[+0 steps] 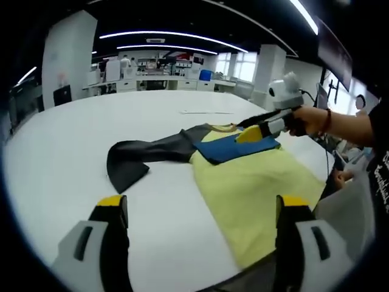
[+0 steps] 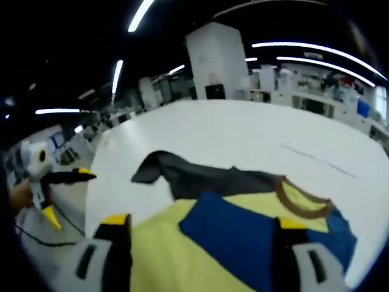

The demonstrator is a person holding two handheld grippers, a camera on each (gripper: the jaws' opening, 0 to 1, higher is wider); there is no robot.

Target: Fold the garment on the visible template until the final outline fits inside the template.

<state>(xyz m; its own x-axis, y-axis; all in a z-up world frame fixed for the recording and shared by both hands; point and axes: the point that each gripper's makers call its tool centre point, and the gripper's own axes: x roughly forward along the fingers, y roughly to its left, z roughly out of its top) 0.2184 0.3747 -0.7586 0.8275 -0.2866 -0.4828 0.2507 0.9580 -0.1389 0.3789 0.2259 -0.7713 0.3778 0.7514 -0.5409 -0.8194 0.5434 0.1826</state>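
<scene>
Yellow-tipped jaws of the left gripper (image 1: 200,210) stand wide apart at the bottom of the left gripper view, nothing between them, hovering over the white table (image 1: 73,140) just short of the garment (image 1: 255,182). And that garment, a yellow shirt with a dark grey sleeve (image 1: 146,152) flung out to one side and a blue sleeve (image 1: 240,148) folded across the chest, lies flat on the table near its edge. Across it, the right gripper (image 1: 255,132) reaches in from the far side, held by a hand (image 1: 307,120), its yellow tip down at the blue sleeve; whether it has a grip on the cloth cannot be told. Over in the right gripper view, its own jaws sit apart above the yellow body and blue sleeve, the brown collar (image 2: 301,201) just beyond. Off to the side, the left gripper shows again, jaws spread. Beyond the table, desks (image 1: 158,82) line the room.
</scene>
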